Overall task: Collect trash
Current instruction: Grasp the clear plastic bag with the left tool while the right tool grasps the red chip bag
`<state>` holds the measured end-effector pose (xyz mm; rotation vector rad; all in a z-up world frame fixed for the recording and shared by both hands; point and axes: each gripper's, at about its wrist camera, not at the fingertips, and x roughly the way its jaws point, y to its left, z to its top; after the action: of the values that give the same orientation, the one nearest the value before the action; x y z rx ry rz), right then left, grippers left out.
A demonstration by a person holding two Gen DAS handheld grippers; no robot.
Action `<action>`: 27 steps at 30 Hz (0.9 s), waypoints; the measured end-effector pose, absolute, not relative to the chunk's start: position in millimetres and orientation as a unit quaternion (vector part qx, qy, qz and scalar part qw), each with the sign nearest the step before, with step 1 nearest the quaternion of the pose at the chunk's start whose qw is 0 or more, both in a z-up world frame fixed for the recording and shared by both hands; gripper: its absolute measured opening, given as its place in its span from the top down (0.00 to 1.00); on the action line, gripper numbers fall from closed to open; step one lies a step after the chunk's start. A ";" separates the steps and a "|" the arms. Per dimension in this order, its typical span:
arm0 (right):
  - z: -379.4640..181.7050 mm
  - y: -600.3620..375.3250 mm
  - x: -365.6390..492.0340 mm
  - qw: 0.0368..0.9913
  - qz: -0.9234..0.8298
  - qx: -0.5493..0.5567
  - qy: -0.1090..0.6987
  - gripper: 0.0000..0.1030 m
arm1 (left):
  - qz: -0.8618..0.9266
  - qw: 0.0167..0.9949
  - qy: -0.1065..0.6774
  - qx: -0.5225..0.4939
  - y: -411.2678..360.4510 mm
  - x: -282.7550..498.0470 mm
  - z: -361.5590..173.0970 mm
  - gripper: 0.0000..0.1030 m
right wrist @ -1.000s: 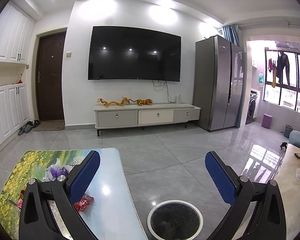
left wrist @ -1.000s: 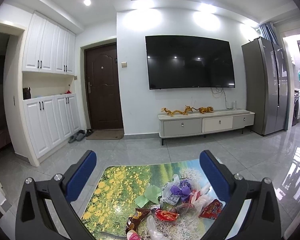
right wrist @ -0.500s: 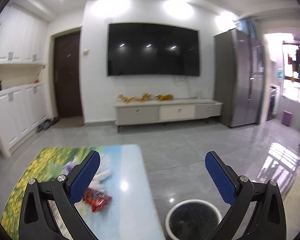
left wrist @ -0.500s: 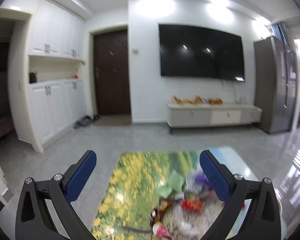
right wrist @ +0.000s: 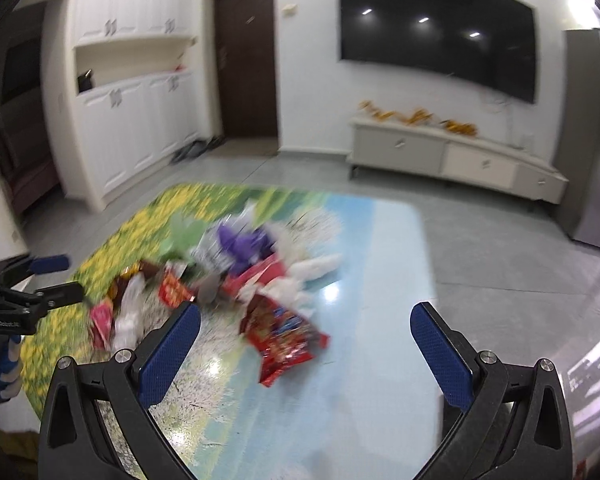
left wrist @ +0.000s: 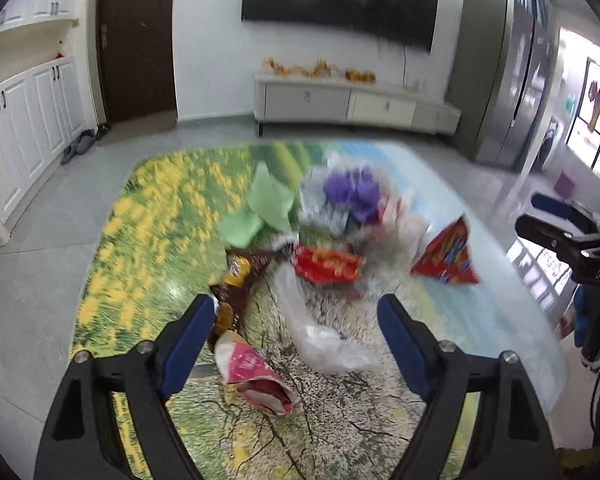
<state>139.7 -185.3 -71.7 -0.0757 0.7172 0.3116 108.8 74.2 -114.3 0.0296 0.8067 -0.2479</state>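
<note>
You are closing your empty left claw (left wrist: 296, 320) over the light, crinkly clear bag (left wrist: 320, 332); pinch its bunched middle.

Table top (left wrist: 148, 240): printed landscape, yellow flowers on green, pale blue toward one side. Wrappers: red (left wrist: 326, 266), red with multicolour print (right wrist: 282, 330), brown (left wrist: 242, 280), pink (left wrist: 248, 364). Clear plastic bag (left wrist: 316, 332). Purple bow (left wrist: 352, 194). Light green paper (left wrist: 266, 208). Gripper pads (right wrist: 168, 354): blue.
</note>
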 end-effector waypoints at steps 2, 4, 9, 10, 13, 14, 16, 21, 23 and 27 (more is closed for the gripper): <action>-86.8 -176.1 151.8 0.915 0.167 -0.048 0.364 0.01 | -0.123 0.901 0.415 0.018 68.5 119.2 -128.6 0.28; -95.2 -172.3 163.0 0.909 0.175 -0.056 0.375 0.02 | -0.122 0.894 0.430 0.025 65.0 126.5 -138.7 0.30; -118.6 -161.9 187.4 0.896 0.184 -0.063 0.400 0.19 | -0.121 0.880 0.457 0.042 56.8 135.8 -157.3 0.41; -122.1 -161.2 190.1 0.894 0.184 -0.063 0.404 0.22 | -0.119 0.878 0.461 0.046 54.7 137.8 -160.5 0.42; -131.9 -164.9 192.4 0.886 0.184 -0.058 0.422 0.34 | -0.122 0.871 0.474 0.046 50.8 140.6 -169.5 0.55; -133.5 -166.2 192.0 0.885 0.186 -0.055 0.424 0.44 | -0.124 0.868 0.478 0.046 49.1 140.5 -172.4 0.60; -134.6 -168.7 188.9 0.882 0.193 -0.044 0.427 0.64 | -0.124 0.864 0.486 0.043 47.3 140.3 -178.2 0.69; -126.3 -172.3 167.3 0.885 0.202 -0.037 0.419 0.96 | -0.128 0.868 0.478 0.036 45.6 133.3 -177.6 0.73; -121.7 -173.5 157.6 0.887 0.204 -0.027 0.414 0.96 | -0.129 0.871 0.472 0.036 43.7 127.3 -173.7 0.73; -114.4 -175.7 133.2 0.890 0.201 -0.016 0.408 0.97 | -0.132 0.881 0.453 0.034 40.4 112.5 -161.2 0.74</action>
<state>133.2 -175.7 -114.4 -0.0340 0.8470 0.4183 112.5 40.4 -161.2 0.0701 0.9428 -0.2750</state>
